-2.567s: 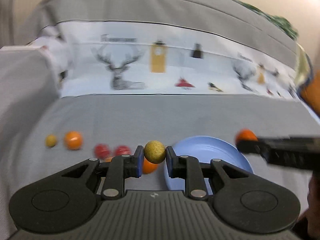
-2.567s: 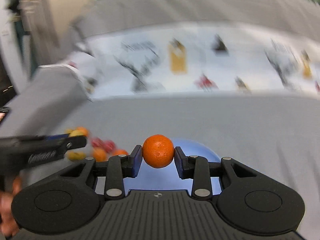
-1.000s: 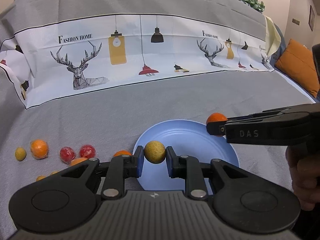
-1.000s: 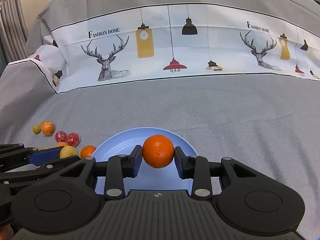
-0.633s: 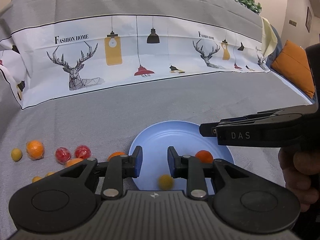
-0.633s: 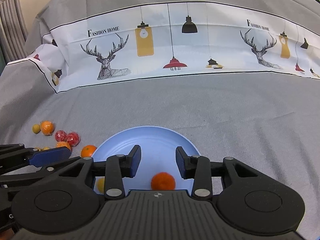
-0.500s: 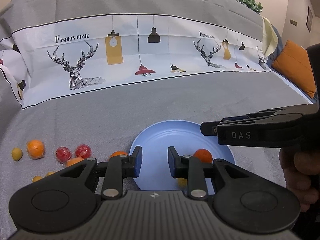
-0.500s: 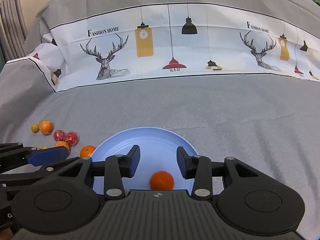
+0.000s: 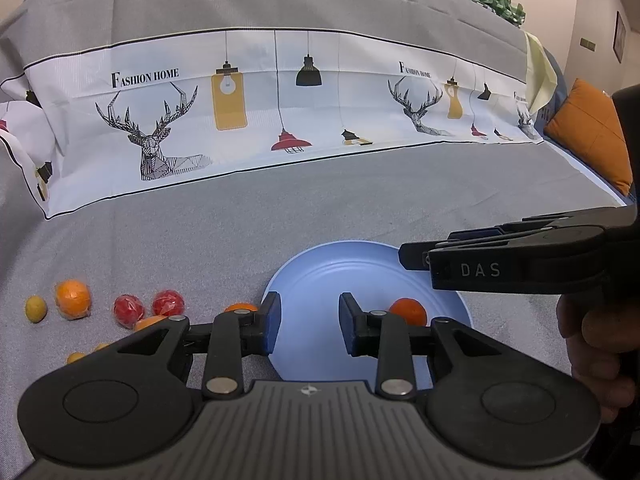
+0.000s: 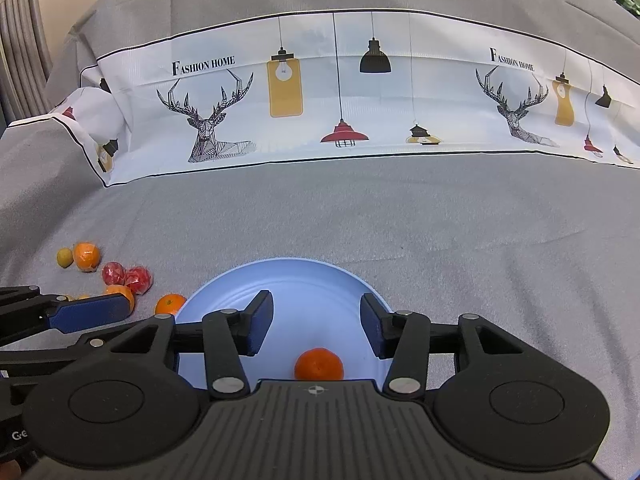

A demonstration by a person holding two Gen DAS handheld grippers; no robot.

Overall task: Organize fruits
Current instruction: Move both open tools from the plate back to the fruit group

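Observation:
A blue plate (image 9: 320, 272) (image 10: 304, 280) lies on the grey bed cover. An orange (image 9: 408, 311) (image 10: 319, 363) rests in it. The yellow-green fruit is hidden in both views. My left gripper (image 9: 307, 322) is open and empty over the plate's near left part. My right gripper (image 10: 316, 326) is open and empty above the orange; it shows from the side in the left wrist view (image 9: 416, 258). Loose fruits lie left of the plate: two red ones (image 9: 148, 306) (image 10: 126, 276), oranges (image 9: 72, 298) (image 10: 86, 256) and a small yellow one (image 9: 35, 309) (image 10: 64, 257).
A white printed band with deer and lamps (image 9: 280, 112) (image 10: 340, 92) crosses the cover behind the plate. An orange cushion (image 9: 592, 136) lies at the far right. More small oranges (image 10: 170, 304) sit by the plate's left rim. A hand (image 9: 600, 352) holds the right gripper.
Both grippers opened and dropped their fruits into the plate. The orange rolled toward the near side; the yellow-green fruit rolled out of sight under the gripper bodies. Both jaws stand wider now.

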